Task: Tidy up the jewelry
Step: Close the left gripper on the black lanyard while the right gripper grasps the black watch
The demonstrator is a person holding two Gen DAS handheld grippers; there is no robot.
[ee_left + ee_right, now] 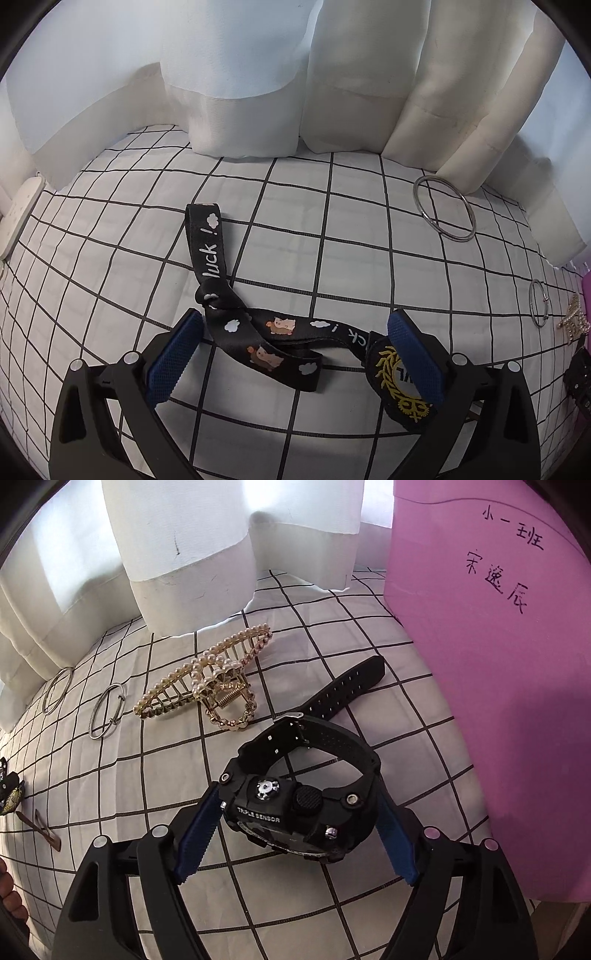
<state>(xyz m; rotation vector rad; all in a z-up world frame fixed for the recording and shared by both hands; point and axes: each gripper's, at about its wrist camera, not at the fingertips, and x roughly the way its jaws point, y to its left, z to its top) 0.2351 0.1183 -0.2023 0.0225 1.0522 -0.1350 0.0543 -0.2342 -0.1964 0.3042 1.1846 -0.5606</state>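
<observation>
A black digital watch [295,805] stands on its side on the checked cloth [147,775], its strap end [343,686] trailing away. It sits between the blue pads of my right gripper [297,794], whose jaws stand wide and do not visibly press on it. In the left wrist view a black lanyard strap [273,328] printed with "luck !" and small animals lies on the cloth. My left gripper [297,317] is open around it, and its right finger [413,354] stands over a gold-embroidered patch [391,384].
A pearl hair claw [210,679], two silver bangles [57,690] [107,710] and a brown hair clip [44,829] lie left of the watch. A pink box [498,701] stands close on the right. White curtains [258,92] hang along the far edge.
</observation>
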